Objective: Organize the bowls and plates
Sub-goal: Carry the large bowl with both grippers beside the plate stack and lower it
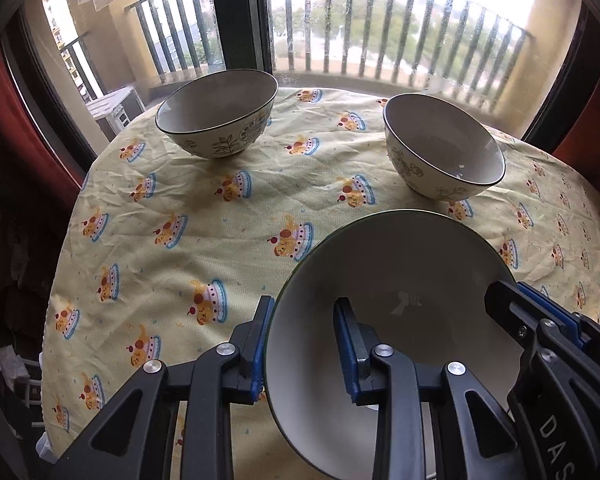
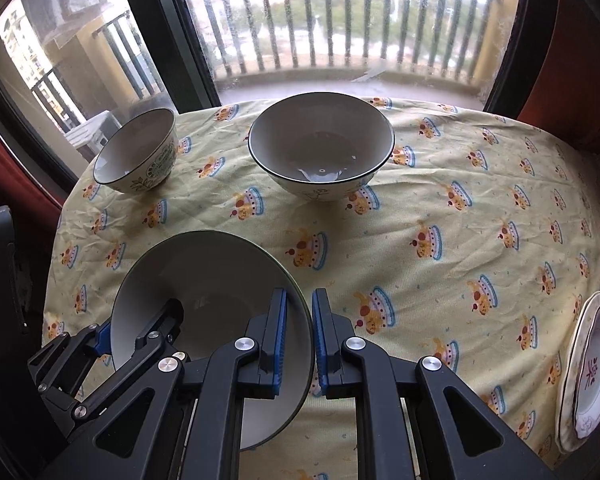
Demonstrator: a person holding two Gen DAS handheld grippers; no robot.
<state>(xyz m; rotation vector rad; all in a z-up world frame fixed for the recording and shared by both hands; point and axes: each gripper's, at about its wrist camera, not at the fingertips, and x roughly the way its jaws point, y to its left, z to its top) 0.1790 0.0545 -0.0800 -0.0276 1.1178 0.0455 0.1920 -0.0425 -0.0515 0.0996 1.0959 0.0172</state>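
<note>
A large grey bowl [image 1: 400, 280] with a dark rim sits near the front of the table. My left gripper [image 1: 306, 344] straddles its left rim, one finger outside and one inside, with a wide gap. My right gripper [image 2: 300, 336] is nearly closed on the same bowl's right rim [image 2: 204, 272]; it also shows in the left wrist view [image 1: 540, 320]. Two patterned bowls stand farther back: one at left [image 1: 218, 114], [image 2: 136, 152], one at right [image 1: 444, 146], [image 2: 320, 144].
The round table has a yellow cloth with cake prints [image 1: 220, 220]. Stacked white plates with a red motif [image 2: 592, 372] lie at the right edge. A window with balcony railing [image 2: 320, 20] is behind the table.
</note>
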